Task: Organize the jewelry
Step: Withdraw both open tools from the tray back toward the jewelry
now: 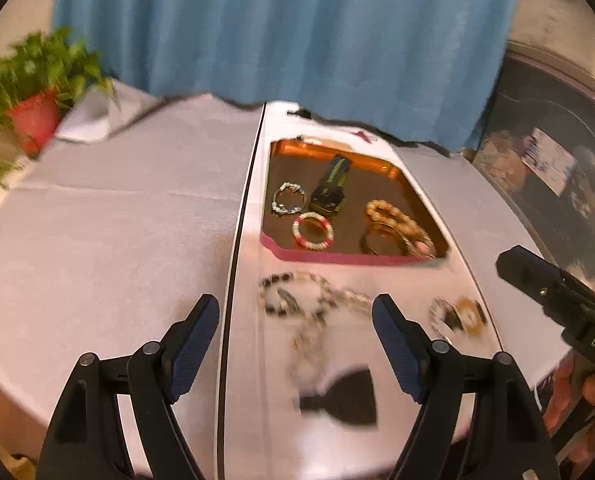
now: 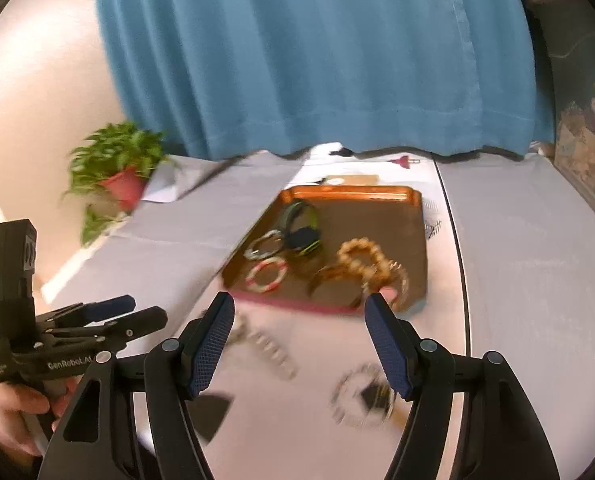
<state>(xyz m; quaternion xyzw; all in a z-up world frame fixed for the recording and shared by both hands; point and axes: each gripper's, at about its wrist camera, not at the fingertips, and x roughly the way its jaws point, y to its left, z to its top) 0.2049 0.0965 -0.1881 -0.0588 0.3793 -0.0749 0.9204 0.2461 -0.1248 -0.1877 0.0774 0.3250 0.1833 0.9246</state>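
Observation:
An orange tray point(image 1: 329, 151) point(image 2: 415, 208) holds a black-green watch point(image 1: 329, 188) point(image 2: 303, 232), a pale bead bracelet point(image 1: 288, 199), a red-white bracelet point(image 1: 312, 231) point(image 2: 266, 274) and tan bead bracelets point(image 1: 395, 222) point(image 2: 361, 258). In front of the tray a blurred bead necklace point(image 1: 297, 300) point(image 2: 267, 348) and a small bracelet cluster point(image 1: 457, 316) point(image 2: 363, 396) lie on the white cloth. A black bow-shaped piece point(image 1: 343, 396) lies nearer. My left gripper point(image 1: 295, 336) is open above the necklace. My right gripper point(image 2: 299, 340) is open above the loose pieces.
A potted plant in a red pot point(image 1: 33, 116) point(image 2: 123, 184) stands at the table's far left. A blue curtain point(image 1: 289, 32) hangs behind. The white table point(image 1: 105, 240) has a dark seam left of the tray. Dark clutter point(image 1: 549, 168) sits at the right.

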